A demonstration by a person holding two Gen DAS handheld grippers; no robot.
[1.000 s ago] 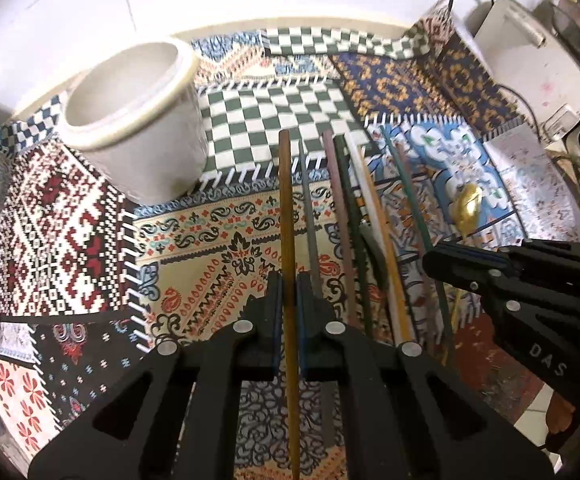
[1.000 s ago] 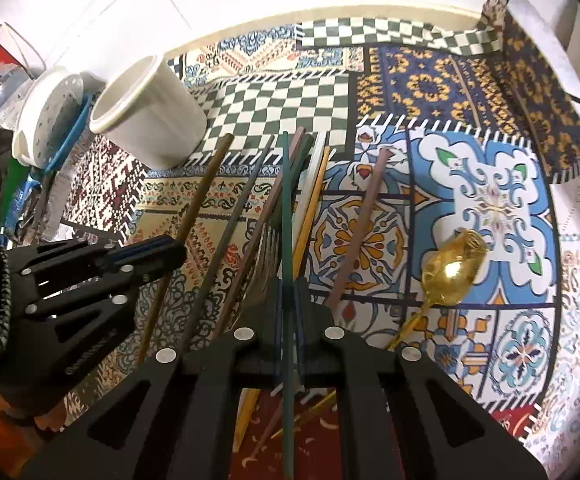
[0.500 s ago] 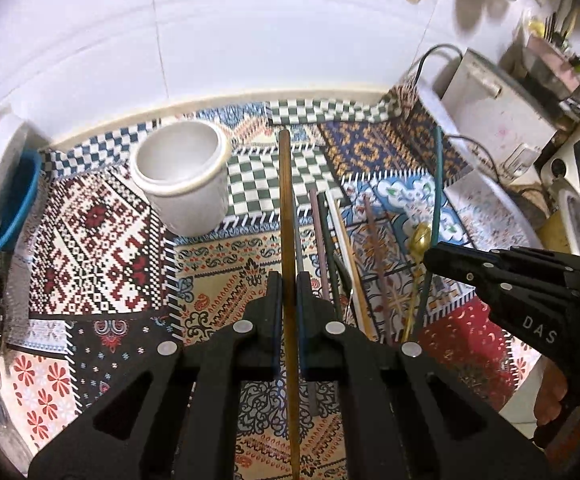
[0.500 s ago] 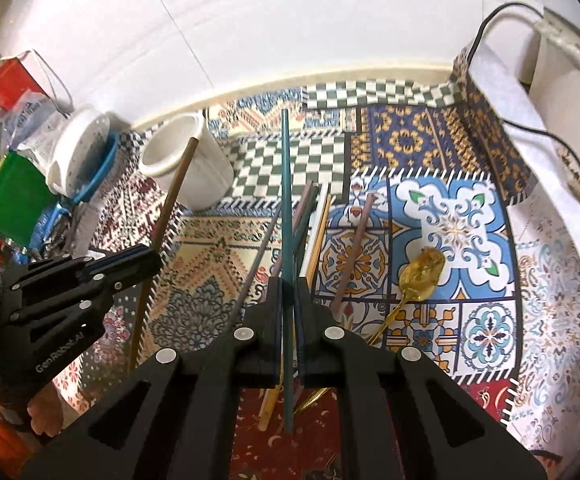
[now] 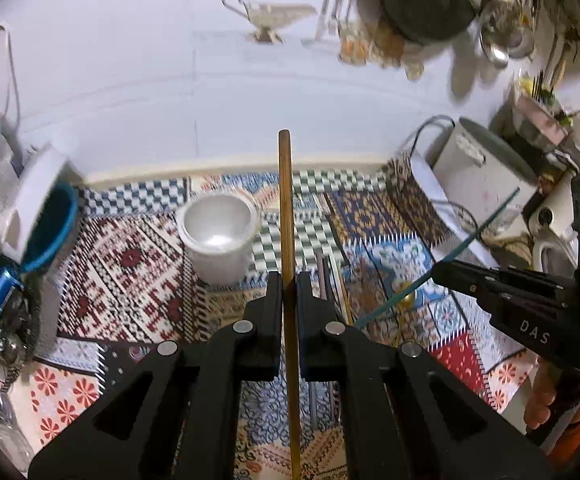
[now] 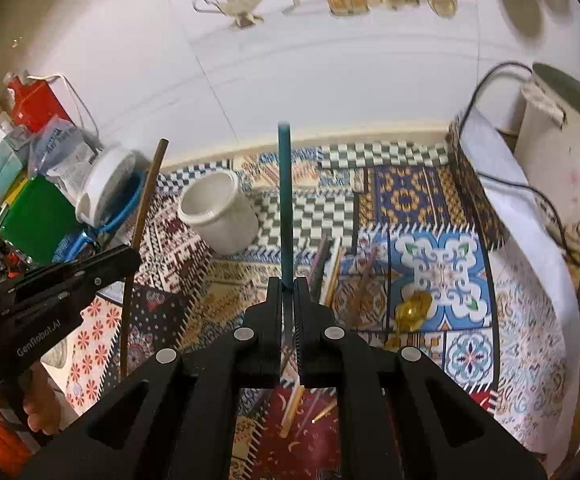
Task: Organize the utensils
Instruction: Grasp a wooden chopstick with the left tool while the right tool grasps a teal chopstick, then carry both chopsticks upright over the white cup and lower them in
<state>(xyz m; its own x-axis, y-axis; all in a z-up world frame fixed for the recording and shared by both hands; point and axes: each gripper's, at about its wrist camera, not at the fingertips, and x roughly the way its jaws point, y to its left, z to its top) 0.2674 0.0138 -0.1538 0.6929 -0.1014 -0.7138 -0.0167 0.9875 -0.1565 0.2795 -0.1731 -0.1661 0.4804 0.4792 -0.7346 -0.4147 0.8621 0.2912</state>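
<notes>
Now both grippers had risen off the patterned cloth, the left gripper clamped on a brown chopstick, the right gripper on a teal chopstick; the white cup sat below, presumably next.

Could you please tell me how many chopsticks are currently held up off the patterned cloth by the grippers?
2. The brown wooden chopstick is clamped in the left gripper; the teal chopstick is clamped in the right gripper. More utensils lie on the cloth, partly hidden.
</notes>
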